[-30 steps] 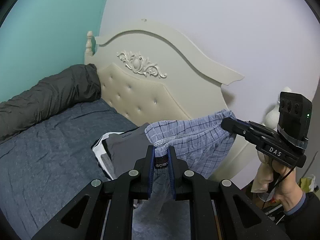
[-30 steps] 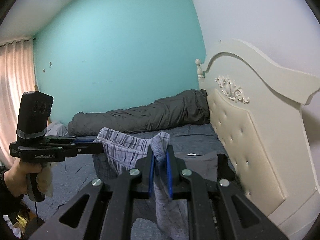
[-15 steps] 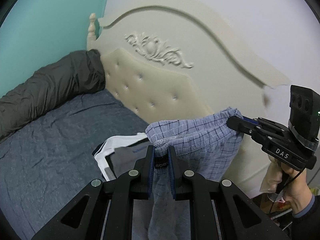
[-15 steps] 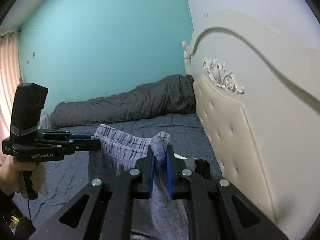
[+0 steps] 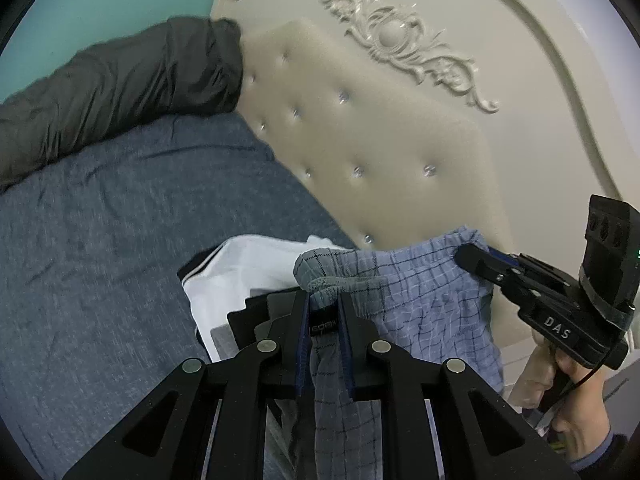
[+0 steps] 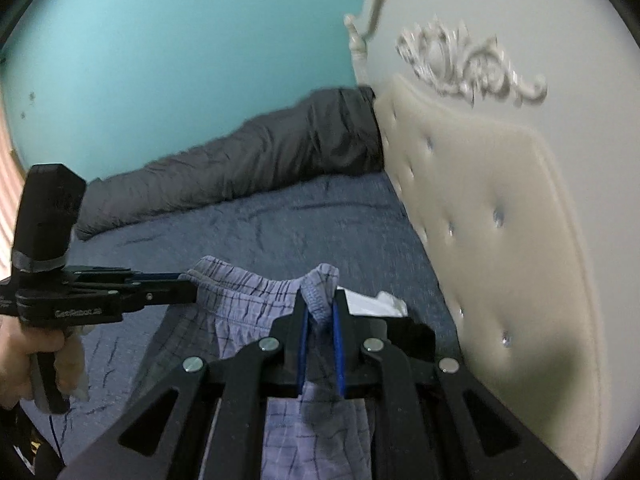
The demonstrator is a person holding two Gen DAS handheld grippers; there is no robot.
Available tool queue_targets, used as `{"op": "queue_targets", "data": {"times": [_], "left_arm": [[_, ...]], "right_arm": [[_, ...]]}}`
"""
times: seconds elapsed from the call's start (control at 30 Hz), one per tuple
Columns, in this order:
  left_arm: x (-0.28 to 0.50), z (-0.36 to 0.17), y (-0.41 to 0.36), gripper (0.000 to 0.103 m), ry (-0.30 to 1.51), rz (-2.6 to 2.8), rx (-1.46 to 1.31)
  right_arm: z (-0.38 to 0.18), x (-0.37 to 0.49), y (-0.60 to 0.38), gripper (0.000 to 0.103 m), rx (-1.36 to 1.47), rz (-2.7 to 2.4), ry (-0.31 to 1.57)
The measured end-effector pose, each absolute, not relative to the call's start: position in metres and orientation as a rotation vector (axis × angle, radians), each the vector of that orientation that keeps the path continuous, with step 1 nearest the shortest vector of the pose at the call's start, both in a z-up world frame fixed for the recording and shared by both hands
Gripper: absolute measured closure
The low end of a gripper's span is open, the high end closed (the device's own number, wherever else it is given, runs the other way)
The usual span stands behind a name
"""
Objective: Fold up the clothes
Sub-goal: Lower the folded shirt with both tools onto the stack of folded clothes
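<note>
Left gripper (image 5: 325,312) and right gripper (image 6: 320,316) each pinch the waistband of the blue plaid shorts (image 5: 404,292) between their fingers. The shorts hang stretched between them above the bed (image 5: 120,220), near the headboard (image 5: 380,120).

Blue plaid shorts (image 5: 420,296), elastic waistband stretched level, legs hanging, above folded white garment (image 5: 248,272) on bed
</note>
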State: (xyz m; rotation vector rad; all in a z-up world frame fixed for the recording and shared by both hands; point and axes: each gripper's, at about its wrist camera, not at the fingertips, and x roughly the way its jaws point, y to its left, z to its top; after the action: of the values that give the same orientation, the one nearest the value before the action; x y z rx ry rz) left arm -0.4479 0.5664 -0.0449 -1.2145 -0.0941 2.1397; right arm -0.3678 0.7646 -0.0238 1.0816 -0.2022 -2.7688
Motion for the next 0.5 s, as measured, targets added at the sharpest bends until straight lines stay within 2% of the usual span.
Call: {"op": "queue_targets", "data": {"times": [0.2,0.3,0.4,0.5], "left_arm": [[-0.444,-0.054,0.56,0.074,-0.052,2.186,-1.206],[-0.438,-0.044,0.551,0.068,-0.048,2.22,-1.153],[-0.43,-0.039,0.551,0.068,-0.015,2.214,-1.111],[-0.421,-0.045,0.558,0.068,0.011,2.179,-1.103]], "right_arm": [[-0.046,-0.381,0.768,0.085,1.197,-2.809,-0.2],[-0.037,-0.371,0.782,0.08,1.134,-2.86,-0.248],[-0.023,-0.358,0.793,0.074,1.025,-2.867,-0.306],[-0.023,-0.348,0.794,0.074,1.001,-2.769,-0.346]]}}
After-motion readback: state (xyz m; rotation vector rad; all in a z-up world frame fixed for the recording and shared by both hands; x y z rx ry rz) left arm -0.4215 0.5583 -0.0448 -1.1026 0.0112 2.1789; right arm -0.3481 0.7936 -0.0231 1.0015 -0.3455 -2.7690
